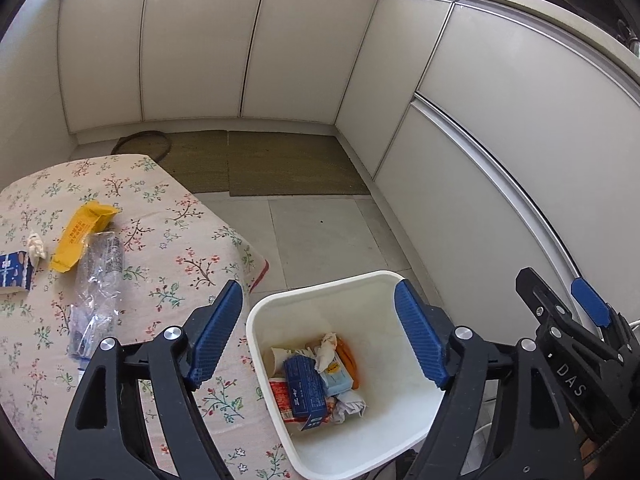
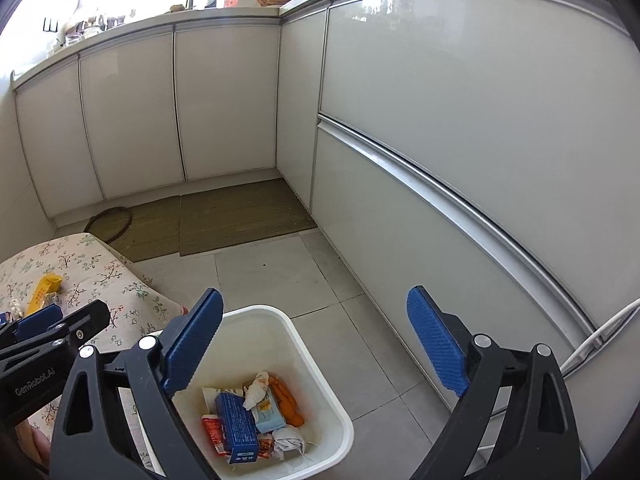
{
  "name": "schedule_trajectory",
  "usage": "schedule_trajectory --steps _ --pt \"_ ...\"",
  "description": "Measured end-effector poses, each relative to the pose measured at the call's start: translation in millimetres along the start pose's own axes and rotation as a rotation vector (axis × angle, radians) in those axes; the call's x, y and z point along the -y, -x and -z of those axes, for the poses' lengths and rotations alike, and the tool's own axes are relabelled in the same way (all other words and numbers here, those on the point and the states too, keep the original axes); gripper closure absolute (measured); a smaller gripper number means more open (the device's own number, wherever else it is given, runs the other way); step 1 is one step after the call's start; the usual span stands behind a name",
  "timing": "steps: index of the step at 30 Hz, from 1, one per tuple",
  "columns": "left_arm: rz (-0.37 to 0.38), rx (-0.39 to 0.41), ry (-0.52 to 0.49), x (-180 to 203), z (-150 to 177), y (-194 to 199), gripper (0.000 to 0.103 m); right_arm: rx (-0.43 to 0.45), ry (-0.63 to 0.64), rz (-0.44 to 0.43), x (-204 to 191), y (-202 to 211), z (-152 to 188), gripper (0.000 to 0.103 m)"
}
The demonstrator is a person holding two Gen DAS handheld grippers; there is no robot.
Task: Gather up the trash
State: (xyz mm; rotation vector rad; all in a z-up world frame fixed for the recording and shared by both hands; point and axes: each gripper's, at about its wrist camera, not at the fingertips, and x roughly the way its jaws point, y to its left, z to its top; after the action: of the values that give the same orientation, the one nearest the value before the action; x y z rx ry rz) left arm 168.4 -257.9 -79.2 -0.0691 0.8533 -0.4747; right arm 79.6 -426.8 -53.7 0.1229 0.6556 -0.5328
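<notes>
— Where were the two claws at that moment?

— Both hung over the white bin [image 1: 400,432], which stood on the tiled floor [image 1: 320,232] just beside the desk [image 1: 180,240] with its flowered cloth. The left claw [image 1: 320,336] was released, its blue pads spread wide with nothing between them. The right claw [image 2: 316,344] was released too, equally wide and empty. In the left view the right claw showed at the right edge, next to the left one.

— And the trash?

— Some lay in the bin: a dark blue box [image 1: 306,392] on top, a red packet [image 1: 280,398] under it, a light blue packet [image 1: 338,376], something orange [image 1: 348,360] at the far side, a crumpled white tissue [image 1: 326,350] and crumpled paper [image 1: 352,406] near the front.

— What was on the desk?

— A yellow carton [image 1: 82,236], flattened, lay beside a clear plastic bottle [image 1: 98,292] on its side, the two touching. To their left sat a small crumpled tissue [image 1: 36,246], and a blue-and-white box [image 1: 14,272] was partly cut off at the frame's edge.

— The surroundings?

— White cabinets [image 2: 224,100] ran along two walls, with brown mats [image 2: 240,216] on the floor at their foot.
</notes>
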Motion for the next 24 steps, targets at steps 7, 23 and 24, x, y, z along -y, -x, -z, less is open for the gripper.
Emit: schedule_trajectory --steps 7,23,24 --pt "-0.032 0.015 0.041 -30.1 -3.9 10.8 0.028 0.001 0.023 -0.037 -31.5 2.1 -5.7 0.012" --pt "-0.121 0.032 0.171 -123.3 -8.7 36.6 0.028 -0.002 0.103 -0.148 -128.6 7.8 -11.9 0.012" --pt "-0.128 0.033 0.183 -130.0 -9.2 39.4 0.028 -0.002 0.112 -0.155 -136.3 8.6 -11.4 0.012"
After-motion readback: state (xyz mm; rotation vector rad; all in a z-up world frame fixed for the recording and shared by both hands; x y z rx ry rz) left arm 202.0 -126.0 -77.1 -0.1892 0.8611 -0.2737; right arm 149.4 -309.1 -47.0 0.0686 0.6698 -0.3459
